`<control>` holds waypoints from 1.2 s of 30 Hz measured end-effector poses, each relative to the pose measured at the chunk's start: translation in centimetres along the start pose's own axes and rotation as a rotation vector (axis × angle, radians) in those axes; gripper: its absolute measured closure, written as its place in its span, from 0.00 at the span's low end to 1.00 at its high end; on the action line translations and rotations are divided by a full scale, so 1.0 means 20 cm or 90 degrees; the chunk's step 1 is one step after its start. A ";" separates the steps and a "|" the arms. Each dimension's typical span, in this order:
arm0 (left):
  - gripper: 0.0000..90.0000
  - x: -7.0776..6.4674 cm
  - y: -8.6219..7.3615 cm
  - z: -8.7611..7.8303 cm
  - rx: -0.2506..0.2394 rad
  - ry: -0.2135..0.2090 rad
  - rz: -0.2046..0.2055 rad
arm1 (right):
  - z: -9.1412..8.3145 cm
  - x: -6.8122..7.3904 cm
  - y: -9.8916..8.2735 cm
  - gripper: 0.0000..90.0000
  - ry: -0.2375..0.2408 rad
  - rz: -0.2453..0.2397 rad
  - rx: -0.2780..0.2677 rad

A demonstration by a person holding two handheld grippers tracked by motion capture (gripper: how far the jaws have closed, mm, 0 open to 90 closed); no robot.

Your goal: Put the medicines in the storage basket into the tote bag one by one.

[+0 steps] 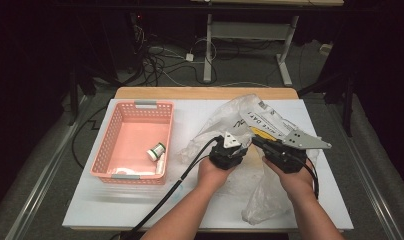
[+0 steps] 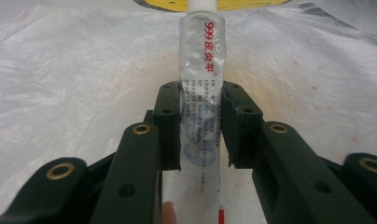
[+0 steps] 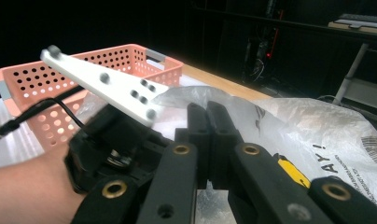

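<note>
While the left gripper (image 2: 201, 123) has its pads against both sides of a clear tube (image 2: 201, 88) lying inside the plastic bag (image 1: 262, 185), the sound move, I judge, is to draw the tube straight back along its length so the film does not snag. The right gripper (image 3: 208, 140) is fully closed, apparently pinching the bag's edge; it should keep the mouth taut and lifted. Beyond the hands, a pink basket (image 1: 115, 122) with a small white bottle (image 1: 156, 150) sits on the white surface (image 1: 200, 112), a likely drop-off. Farther out: dark room, floor cables (image 1: 157, 62), a desk frame (image 1: 250, 35).
</note>
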State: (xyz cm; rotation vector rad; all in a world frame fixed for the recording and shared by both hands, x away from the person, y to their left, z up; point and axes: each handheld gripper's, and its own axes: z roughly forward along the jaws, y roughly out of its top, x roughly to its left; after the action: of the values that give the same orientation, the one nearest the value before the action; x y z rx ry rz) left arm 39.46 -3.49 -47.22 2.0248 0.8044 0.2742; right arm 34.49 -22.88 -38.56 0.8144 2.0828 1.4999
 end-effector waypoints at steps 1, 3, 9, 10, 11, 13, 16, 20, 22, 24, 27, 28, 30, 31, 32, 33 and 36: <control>0.76 0.00 0.00 0.01 0.001 0.000 0.002 | 0.00 0.00 0.00 1.00 -0.003 0.001 -0.001; 0.76 0.00 0.00 0.03 -0.002 0.001 -0.004 | -0.01 -0.01 0.00 1.00 -0.005 0.004 -0.003; 0.60 -0.03 -0.01 0.00 -0.017 -0.021 -0.016 | -0.01 -0.03 -0.02 1.00 -0.004 0.006 0.005; 0.58 -0.03 -0.01 -0.01 -0.016 -0.025 -0.019 | -0.01 -0.03 -0.02 1.00 -0.003 0.005 0.005; 0.55 -0.03 -0.02 -0.02 -0.020 -0.034 -0.033 | -0.01 -0.03 -0.02 1.00 -0.005 0.007 0.007; 0.50 -0.04 -0.03 -0.04 -0.019 -0.047 -0.044 | -0.01 -0.03 -0.02 1.00 -0.006 0.007 0.008; 0.45 -0.07 -0.06 -0.08 -0.022 -0.058 -0.028 | -0.02 -0.03 -0.02 1.00 -0.006 0.003 0.008; 0.35 -0.08 -0.10 -0.12 -0.016 -0.087 -0.036 | -0.02 -0.03 -0.02 1.00 -0.007 0.004 0.008; 0.32 -0.09 -0.12 -0.15 -0.017 -0.095 -0.032 | -0.02 -0.03 -0.03 1.00 -0.007 0.002 0.009; 0.28 -0.10 -0.14 -0.17 -0.016 -0.100 -0.030 | -0.02 -0.03 -0.03 1.00 -0.005 0.005 0.009; 0.23 -0.09 -0.16 -0.21 -0.020 -0.108 -0.038 | -0.02 -0.03 -0.03 1.00 -0.006 0.004 0.010; 0.21 -0.09 -0.16 -0.22 -0.022 -0.110 -0.041 | -0.02 -0.03 -0.03 1.00 -0.006 0.003 0.012; 0.17 -0.09 -0.17 -0.24 -0.017 -0.110 -0.042 | -0.02 -0.03 -0.03 1.00 -0.006 -0.001 0.011; 0.15 -0.09 -0.18 -0.25 -0.014 -0.109 -0.044 | -0.02 -0.02 -0.03 1.00 -0.008 0.001 0.013; 0.14 -0.08 -0.18 -0.27 -0.016 -0.108 -0.044 | -0.02 -0.02 -0.03 1.00 -0.008 0.000 0.013; 0.13 -0.08 -0.19 -0.28 -0.016 -0.105 -0.045 | -0.02 -0.02 -0.03 1.00 -0.008 -0.001 0.013; 0.07 -0.08 -0.22 -0.31 -0.011 -0.101 -0.046 | -0.02 -0.01 -0.03 1.00 -0.007 -0.002 0.015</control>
State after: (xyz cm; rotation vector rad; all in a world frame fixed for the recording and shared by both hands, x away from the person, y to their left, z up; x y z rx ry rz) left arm 33.34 1.38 -47.11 1.9692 0.7703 0.0775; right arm 34.30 -23.48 -38.94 0.8261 2.0961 1.4689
